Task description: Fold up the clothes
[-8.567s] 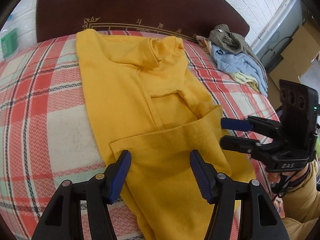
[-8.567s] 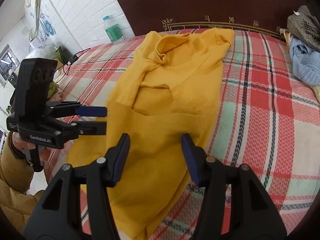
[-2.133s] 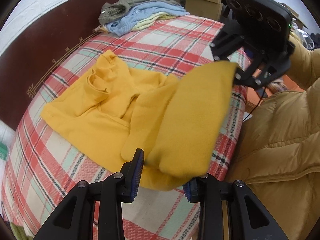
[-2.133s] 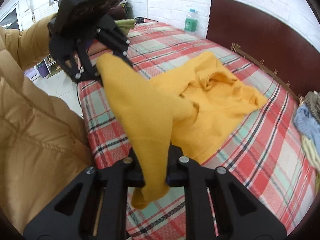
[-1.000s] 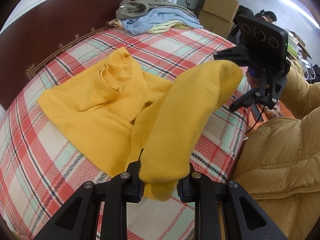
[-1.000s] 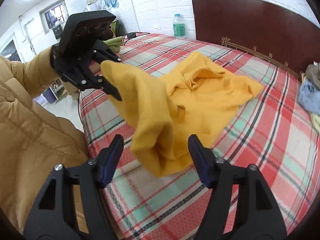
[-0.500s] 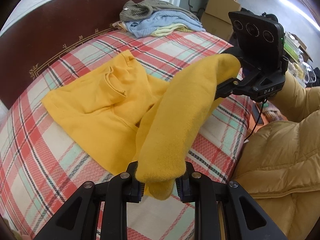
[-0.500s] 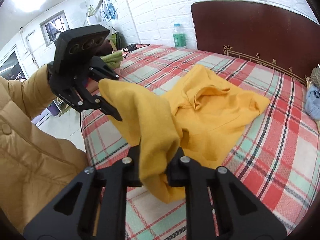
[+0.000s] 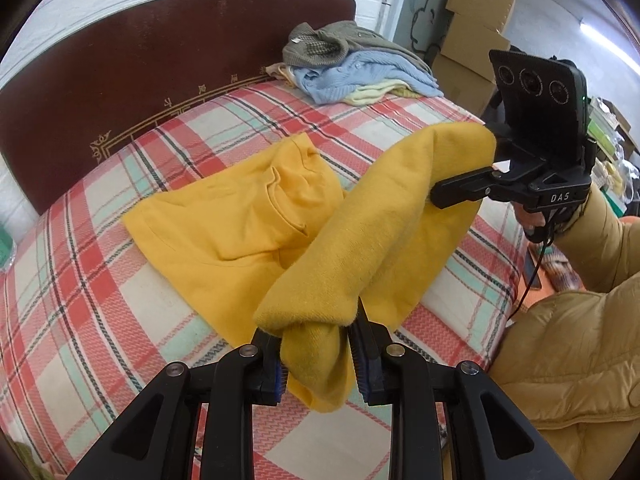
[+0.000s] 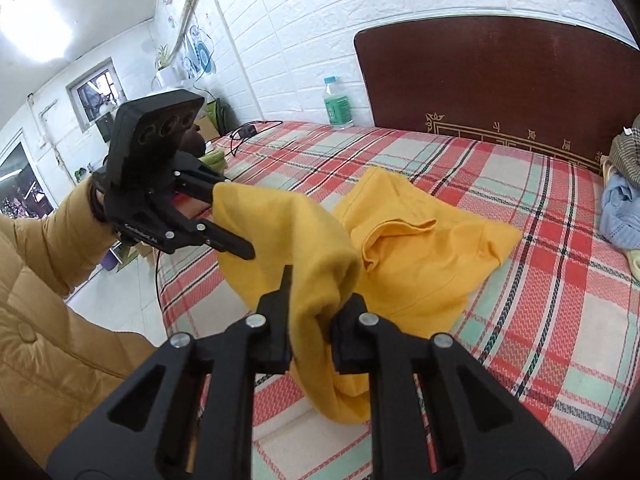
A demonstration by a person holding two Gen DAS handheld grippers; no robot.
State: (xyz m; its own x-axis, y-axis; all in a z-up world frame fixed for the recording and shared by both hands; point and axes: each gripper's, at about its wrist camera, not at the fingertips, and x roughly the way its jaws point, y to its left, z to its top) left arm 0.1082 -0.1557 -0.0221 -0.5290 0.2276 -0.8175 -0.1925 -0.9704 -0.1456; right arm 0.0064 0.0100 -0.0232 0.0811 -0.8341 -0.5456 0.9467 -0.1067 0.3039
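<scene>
A yellow sweatshirt (image 9: 224,232) (image 10: 420,248) lies on the plaid bed cover (image 9: 80,300) (image 10: 560,320), its collar end toward the headboard. Its near end is lifted off the bed and stretched between both grippers. In the left wrist view my left gripper (image 9: 316,336) is shut on one bunched corner of that end. My right gripper (image 9: 460,190) holds the other corner at the upper right. In the right wrist view the right gripper (image 10: 310,312) is shut on the bunched yellow cloth, and the left gripper (image 10: 230,216) grips it at the left.
A pile of grey, blue and pale clothes (image 9: 352,68) (image 10: 624,192) sits by the dark headboard (image 9: 160,60). A green-labelled bottle (image 10: 338,104) stands beyond the bed. Cardboard boxes (image 9: 480,20) stack at the back right. A person's tan jacket (image 9: 580,360) (image 10: 40,320) fills the near bed edge.
A second ago the right gripper's jaws stood open around the yellow cloth; they are now shut on it. Both grippers have carried the lifted end a little higher and toward the headboard.
</scene>
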